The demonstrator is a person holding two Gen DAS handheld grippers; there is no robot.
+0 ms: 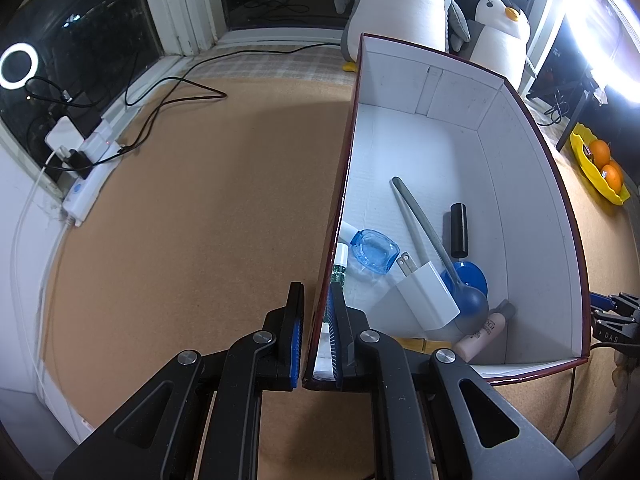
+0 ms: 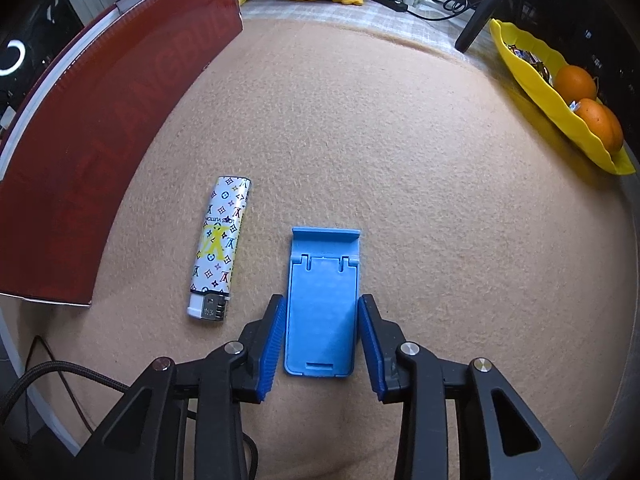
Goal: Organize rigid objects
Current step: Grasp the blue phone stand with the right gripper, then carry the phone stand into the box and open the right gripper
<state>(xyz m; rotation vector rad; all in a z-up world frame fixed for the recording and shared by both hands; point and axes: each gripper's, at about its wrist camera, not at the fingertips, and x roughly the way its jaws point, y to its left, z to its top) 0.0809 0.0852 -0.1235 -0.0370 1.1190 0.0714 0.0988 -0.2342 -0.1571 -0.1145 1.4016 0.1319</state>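
Left wrist view: the left gripper (image 1: 316, 336) straddles the near left wall of the box (image 1: 536, 200), one pad outside and one inside. The jaws stand close, and the wall appears pinched between them, though pad contact on the outer side is not plainly visible. The likely purpose is to steady the box while items are loaded. Inside, on the white floor, lie a white charger (image 1: 426, 296), a clear blue dish (image 1: 375, 251), a long-handled spoon (image 1: 430, 240), a black cylinder (image 1: 459, 231), a blue round lid (image 1: 466, 276) and a small pink bottle (image 1: 486, 330), clustered at the near end.

Right wrist view: the right gripper (image 2: 322, 340) has its jaws apart, one pad on each long side of the blue phone stand (image 2: 320, 308), which lies flat on the tan felt surface (image 2: 440, 200). Small gaps show on both sides, so it is not yet gripped. The alignment suits a closing grasp across the narrow width. A patterned lighter (image 2: 218, 246) lies just beside it to the left, near the box's red outer wall, apparently awaiting collection. A yellow fruit tray (image 2: 532, 80) sits well apart.
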